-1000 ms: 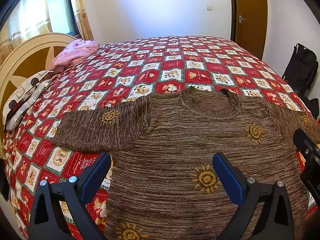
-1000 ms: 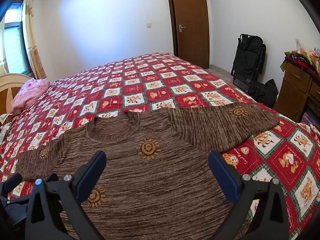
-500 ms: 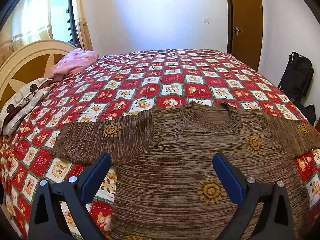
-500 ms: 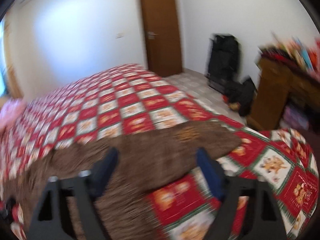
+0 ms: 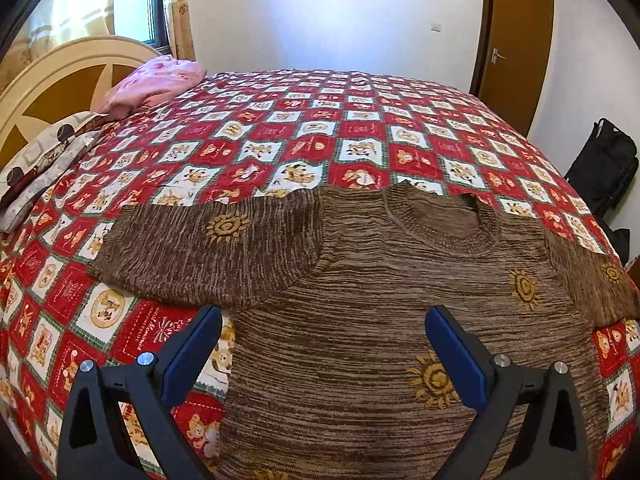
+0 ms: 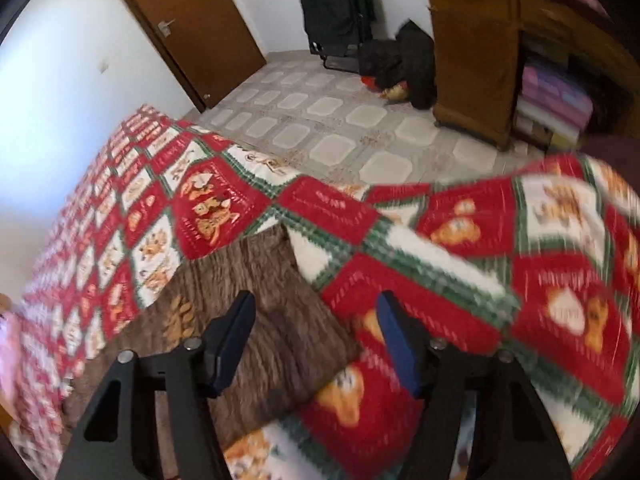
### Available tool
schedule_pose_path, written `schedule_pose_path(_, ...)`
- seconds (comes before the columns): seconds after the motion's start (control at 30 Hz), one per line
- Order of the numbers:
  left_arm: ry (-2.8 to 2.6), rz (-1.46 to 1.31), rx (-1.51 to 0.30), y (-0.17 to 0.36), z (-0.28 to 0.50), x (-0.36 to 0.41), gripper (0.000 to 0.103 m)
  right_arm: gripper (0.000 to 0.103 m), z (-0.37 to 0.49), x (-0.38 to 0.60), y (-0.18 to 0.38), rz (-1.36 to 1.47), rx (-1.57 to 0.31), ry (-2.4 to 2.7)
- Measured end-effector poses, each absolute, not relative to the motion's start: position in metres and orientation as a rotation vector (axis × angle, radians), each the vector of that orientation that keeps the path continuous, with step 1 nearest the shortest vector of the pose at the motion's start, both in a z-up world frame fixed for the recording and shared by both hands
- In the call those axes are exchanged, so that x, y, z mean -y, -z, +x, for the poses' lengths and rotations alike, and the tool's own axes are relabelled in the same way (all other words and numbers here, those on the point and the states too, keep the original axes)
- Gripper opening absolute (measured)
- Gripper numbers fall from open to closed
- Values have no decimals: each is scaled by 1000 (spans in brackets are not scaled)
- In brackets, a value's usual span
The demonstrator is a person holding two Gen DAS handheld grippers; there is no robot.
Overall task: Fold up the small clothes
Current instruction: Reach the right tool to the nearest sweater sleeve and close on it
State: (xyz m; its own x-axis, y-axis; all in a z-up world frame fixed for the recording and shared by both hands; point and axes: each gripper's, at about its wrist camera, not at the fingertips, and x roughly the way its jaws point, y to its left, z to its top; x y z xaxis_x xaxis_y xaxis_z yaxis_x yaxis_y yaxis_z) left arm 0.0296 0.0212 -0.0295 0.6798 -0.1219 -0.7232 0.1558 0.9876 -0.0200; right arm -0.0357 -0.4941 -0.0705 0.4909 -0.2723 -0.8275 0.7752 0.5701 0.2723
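Observation:
A brown knitted sweater [image 5: 360,340] with yellow sun motifs lies flat on the red patchwork bedspread [image 5: 304,132], neck away from me, both sleeves spread out. My left gripper [image 5: 320,344] is open and empty, hovering over the sweater's left side below the left sleeve [image 5: 208,256]. My right gripper [image 6: 316,336] is open and empty, close above the cuff end of the right sleeve [image 6: 260,312]. The right wrist view is blurred by motion.
A pink garment [image 5: 156,84] and a patterned pillow [image 5: 44,156] lie by the cream headboard [image 5: 60,76]. Past the bed edge are tiled floor [image 6: 320,120], a wooden cabinet [image 6: 476,48], black bags [image 6: 340,4] and a brown door [image 6: 188,24].
My right gripper has swung right from the sweater's body to the right sleeve's cuff and narrowed somewhat. My left gripper has drifted slightly back and left.

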Motion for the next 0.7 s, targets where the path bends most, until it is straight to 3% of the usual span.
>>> schedule_pose_path(0.17,159,41,-820,32,34,-19,102,64,-14,497,80,647,-893,680)
schedule_pose_path(0.27,167,48,-828,34,35,-16,102,38,-1,490,85,497,-994,692)
schedule_pose_path(0.33,171,50,-831,35,35,-15,102,31,-3,492,85,504,-995,667)
schedule_pose_path(0.4,175,47,-830,36,34,-17,102,13,-9,496,82,550,-975,622)
schedule_pose_path(0.7,176,5,-821,30,33,-30,102,11,-6,449,29,464,-840,593)
